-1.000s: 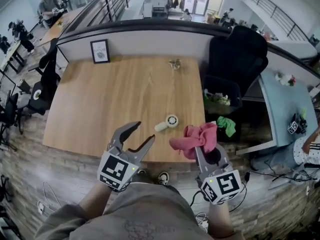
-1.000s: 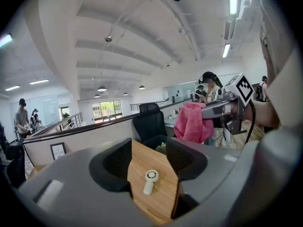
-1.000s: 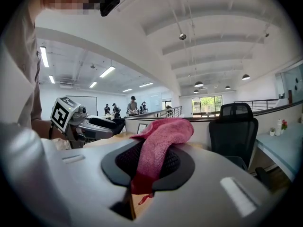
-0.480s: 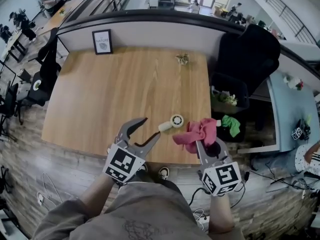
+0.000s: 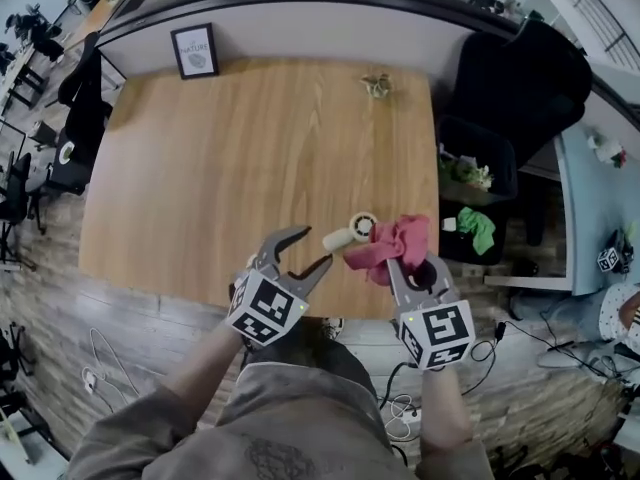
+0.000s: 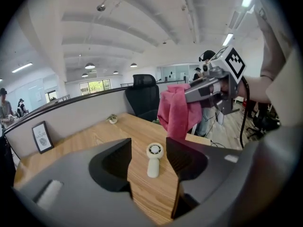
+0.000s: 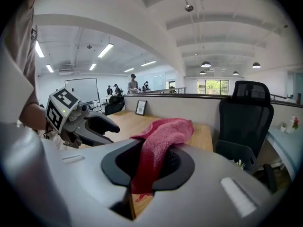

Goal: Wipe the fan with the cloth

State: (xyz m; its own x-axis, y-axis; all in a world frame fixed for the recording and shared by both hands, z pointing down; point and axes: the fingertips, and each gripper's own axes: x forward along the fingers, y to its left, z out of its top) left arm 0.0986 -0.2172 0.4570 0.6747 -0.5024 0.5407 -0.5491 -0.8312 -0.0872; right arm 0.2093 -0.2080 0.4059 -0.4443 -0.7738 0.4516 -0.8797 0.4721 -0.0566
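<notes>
desk (image 5: 220, 168): fan (image 5: 352, 234) perhaps touching gripped cloth (image 5: 398, 244)

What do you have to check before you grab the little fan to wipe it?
1. Cloth pinched in right gripper: ok, jaws shut on it.
2. Left gripper ready to grab: ok, jaws apart, nothing held.
3. Fan lined up ahead between the left jaws: ok.
4. Fan lying on the table, not yet gripped: ok.
5. Cloth touching the fan: cannot tell.
</notes>
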